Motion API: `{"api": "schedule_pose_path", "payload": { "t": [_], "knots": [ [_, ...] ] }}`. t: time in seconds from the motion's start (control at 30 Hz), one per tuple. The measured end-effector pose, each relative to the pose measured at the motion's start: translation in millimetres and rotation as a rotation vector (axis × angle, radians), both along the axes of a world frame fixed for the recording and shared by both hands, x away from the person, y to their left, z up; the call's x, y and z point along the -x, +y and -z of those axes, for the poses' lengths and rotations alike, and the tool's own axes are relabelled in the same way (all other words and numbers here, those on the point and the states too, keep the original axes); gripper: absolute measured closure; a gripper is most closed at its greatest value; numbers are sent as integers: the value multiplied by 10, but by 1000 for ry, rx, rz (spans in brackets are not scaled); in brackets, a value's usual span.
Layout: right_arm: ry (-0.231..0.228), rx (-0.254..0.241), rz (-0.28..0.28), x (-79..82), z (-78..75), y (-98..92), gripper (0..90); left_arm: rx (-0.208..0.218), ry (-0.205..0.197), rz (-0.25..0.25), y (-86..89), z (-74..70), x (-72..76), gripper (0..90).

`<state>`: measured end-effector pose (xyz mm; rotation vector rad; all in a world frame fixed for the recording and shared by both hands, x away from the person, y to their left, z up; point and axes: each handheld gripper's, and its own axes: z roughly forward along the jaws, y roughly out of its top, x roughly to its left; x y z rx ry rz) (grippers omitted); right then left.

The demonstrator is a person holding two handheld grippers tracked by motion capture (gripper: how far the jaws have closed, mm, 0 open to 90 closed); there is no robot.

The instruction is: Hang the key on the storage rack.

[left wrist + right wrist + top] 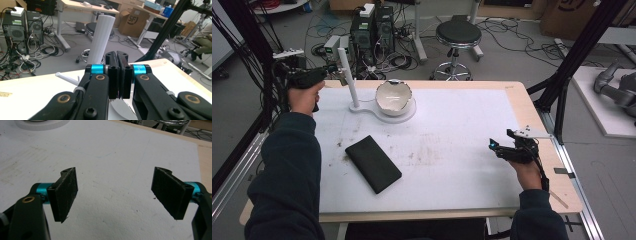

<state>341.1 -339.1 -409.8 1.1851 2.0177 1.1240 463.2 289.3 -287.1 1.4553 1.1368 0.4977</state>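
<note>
Landmark: white table mat (452, 150). Round black stool (457, 34) on floor beyond far edge. Computer towers (373, 27) and tangled cables (399, 60) beyond far-left corner. Cardboard box (133, 21) farther back. Grey robot arm (617, 87) off right side.

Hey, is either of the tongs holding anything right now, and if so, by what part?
Nothing is held. The left tongs are shut on nothing; the right tongs are open over the table.

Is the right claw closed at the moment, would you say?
No, the right claw is open, its two black jaws standing wide apart over bare table.
</note>
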Motion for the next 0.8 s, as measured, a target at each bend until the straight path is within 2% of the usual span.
{"api": "schedule_pose_path", "payload": {
  "t": [0.23, 0.43, 0.5, 0.63, 0.7, 0.73, 0.77, 0.8],
  "knots": [
    [5, 2, -5, -4, 4, -4, 215, 23, 8, -22, 17, 16, -52, 877],
    [11, 4, -11, -5, 10, 0, 215, 43, 11, -20, 48, 27, -72, 876],
    [10, 2, -12, -4, 10, 2, 215, 39, 28, -26, 60, 50, -85, 875],
    [13, 4, -12, -8, 13, 3, 215, 24, 36, -47, 47, 111, -87, 878],
    [15, 4, -13, -7, 14, 4, 216, 37, 34, -72, 58, 142, -77, 812],
    [15, 4, -13, -7, 14, 4, 216, 41, 43, -81, 71, 157, -70, 812],
    [15, 2, -14, -5, 13, 5, 215, 29, 44, -104, 89, 193, -38, 711],
    [16, 1, -13, -5, 13, 6, 215, 29, 44, -104, 89, 193, -38, 702]
  ]
}}
